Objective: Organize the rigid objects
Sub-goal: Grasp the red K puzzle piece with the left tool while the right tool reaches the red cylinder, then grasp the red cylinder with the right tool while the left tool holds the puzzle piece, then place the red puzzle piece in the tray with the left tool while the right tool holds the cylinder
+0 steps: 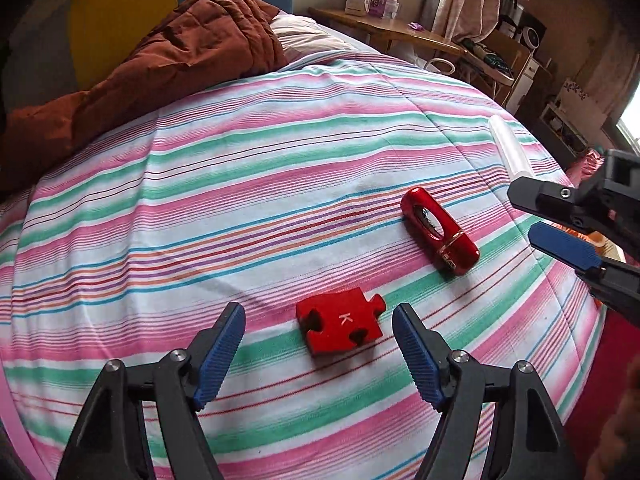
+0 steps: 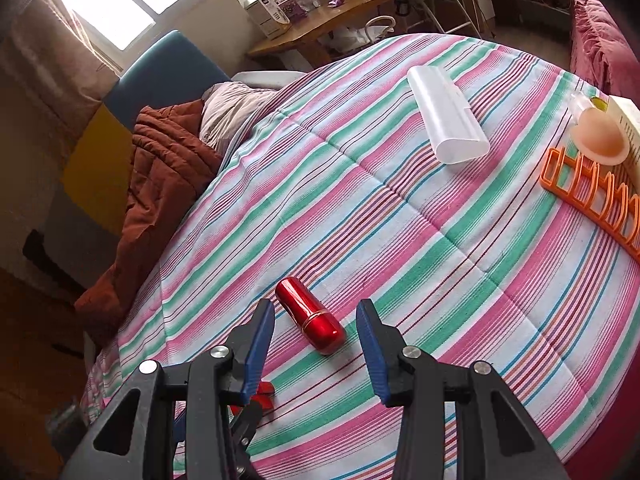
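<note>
While both sets of jaws stand wide and empty, the left gripper [image 1: 319, 326] flanks the red puzzle piece [image 1: 339, 325] and the right gripper [image 2: 315, 325] flanks the red capsule [image 2: 310, 314]; farther right on the striped bedspread [image 2: 400, 220] lie a clear case [image 2: 446, 120] and an orange rack [image 2: 592, 196].

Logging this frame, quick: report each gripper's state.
Left gripper: open, empty, fingers either side of the red puzzle piece.
Right gripper: open, empty, fingers flanking the red capsule.
</note>
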`<state>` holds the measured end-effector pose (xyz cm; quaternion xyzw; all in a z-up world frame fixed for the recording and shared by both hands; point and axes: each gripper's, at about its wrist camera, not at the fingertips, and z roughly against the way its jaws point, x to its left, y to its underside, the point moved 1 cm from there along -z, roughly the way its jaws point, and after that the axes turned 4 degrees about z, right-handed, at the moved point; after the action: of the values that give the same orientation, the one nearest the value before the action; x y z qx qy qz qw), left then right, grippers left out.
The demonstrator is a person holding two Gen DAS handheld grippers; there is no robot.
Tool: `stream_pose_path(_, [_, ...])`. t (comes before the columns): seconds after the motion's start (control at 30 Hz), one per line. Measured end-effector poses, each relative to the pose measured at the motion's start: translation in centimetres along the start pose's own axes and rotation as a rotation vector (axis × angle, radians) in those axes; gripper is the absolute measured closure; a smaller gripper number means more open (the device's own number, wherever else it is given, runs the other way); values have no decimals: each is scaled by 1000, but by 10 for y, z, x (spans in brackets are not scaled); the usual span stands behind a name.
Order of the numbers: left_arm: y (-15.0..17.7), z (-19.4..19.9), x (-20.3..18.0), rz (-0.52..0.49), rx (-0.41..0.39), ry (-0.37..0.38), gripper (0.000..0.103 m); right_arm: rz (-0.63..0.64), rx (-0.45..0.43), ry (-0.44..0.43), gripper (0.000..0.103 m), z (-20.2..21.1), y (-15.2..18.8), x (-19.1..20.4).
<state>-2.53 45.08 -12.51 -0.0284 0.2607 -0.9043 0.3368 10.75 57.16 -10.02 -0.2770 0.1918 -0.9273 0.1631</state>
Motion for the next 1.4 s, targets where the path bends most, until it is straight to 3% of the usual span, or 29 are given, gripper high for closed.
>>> stream_pose_path(0.1, [1, -13, -1, -22, -8, -37, 36, 4, 2, -4, 60, -1, 0, -1])
stream_pose_path(0.13, [2, -11, -1, -42, -35, -45, 55, 9, 6, -4, 60, -2, 0, 0])
stream_pose_path(0.3, [20, 2, 16, -79, -74, -25, 55, -5, 22, -8, 60, -5, 0, -2])
stream_pose_path(0.53, [82, 45, 57, -56, -132, -46, 54, -91, 66, -16, 60, -13, 2, -18])
stream_pose_path(0.67, [113, 65, 70, -41, -163, -57, 54, -74, 90, -7, 60, -20, 4, -14])
stream_pose_path(0.87, [126, 67, 72, -54, -209, -57, 54, 125, 142, 26, 60, -34, -3, 24])
stream_pose_path(0.93, [126, 66, 71, -53, -218, -58, 54, 214, 126, 84, 60, -41, -14, 39])
stream_pose_path(1.03, [125, 66, 73, -37, -221, -45, 54, 359, 190, 166, 58, -71, -21, 59])
stream_pose_path(1.13, [126, 66, 73, -41, -234, -47, 54, 403, 253, 248, 59, -97, -13, 57])
stream_pose_path(1.2, [127, 67, 74, -39, -236, -43, 54, 450, 234, 290, 77, -97, -1, 59])
stream_pose_path(1.33, [126, 67, 75, -38, -237, -41, 54, 552, 271, 157, 77, -86, 39, 78])
stream_pose_path(1.4, [125, 68, 75, -33, -224, -39, 54, 638, 285, 44, 77, -82, 66, 92])
